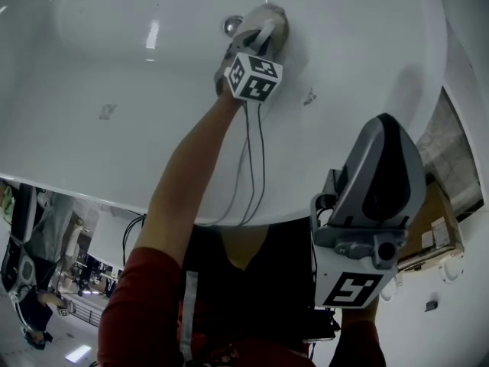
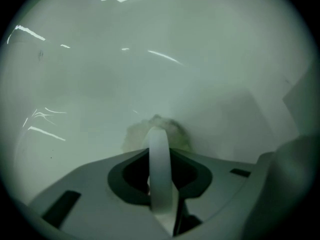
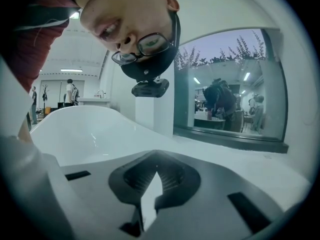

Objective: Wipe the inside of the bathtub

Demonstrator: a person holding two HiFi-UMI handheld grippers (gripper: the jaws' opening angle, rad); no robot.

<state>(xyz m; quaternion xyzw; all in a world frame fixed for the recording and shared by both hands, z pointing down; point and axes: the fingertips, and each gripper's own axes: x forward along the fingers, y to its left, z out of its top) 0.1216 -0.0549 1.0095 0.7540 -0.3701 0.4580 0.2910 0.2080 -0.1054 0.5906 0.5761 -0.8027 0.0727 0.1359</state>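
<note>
Your left claw is down inside the bathtub, in the upper middle of the head view. It is closed on a beige cloth. In the left gripper view the jaws stand together and the cloth bulges out past their tips, flat against the pale tub surface. The cloth lies straight ahead of this claw, touching the tub just to the right of the metal drain.

The tub seems to run with its long axis from left to right across the frame, so I judge that most of the inside open to wiping lies left of the cloth and below it in the frame, on the side of the near rim.

Your right claw is at the lower right of the frame, well apart from the cloth, and it seems to be outside the near rim. In the right gripper view its jaws meet at the tips and have nothing between them. The left arm is clearly the one for the stroke.

For writing, I find nothing that can be read. The marker cube carries only black and white squares. Two small grey marks on the tub wall are too small to make out, and the labels on the brown box at the right edge also.
</note>
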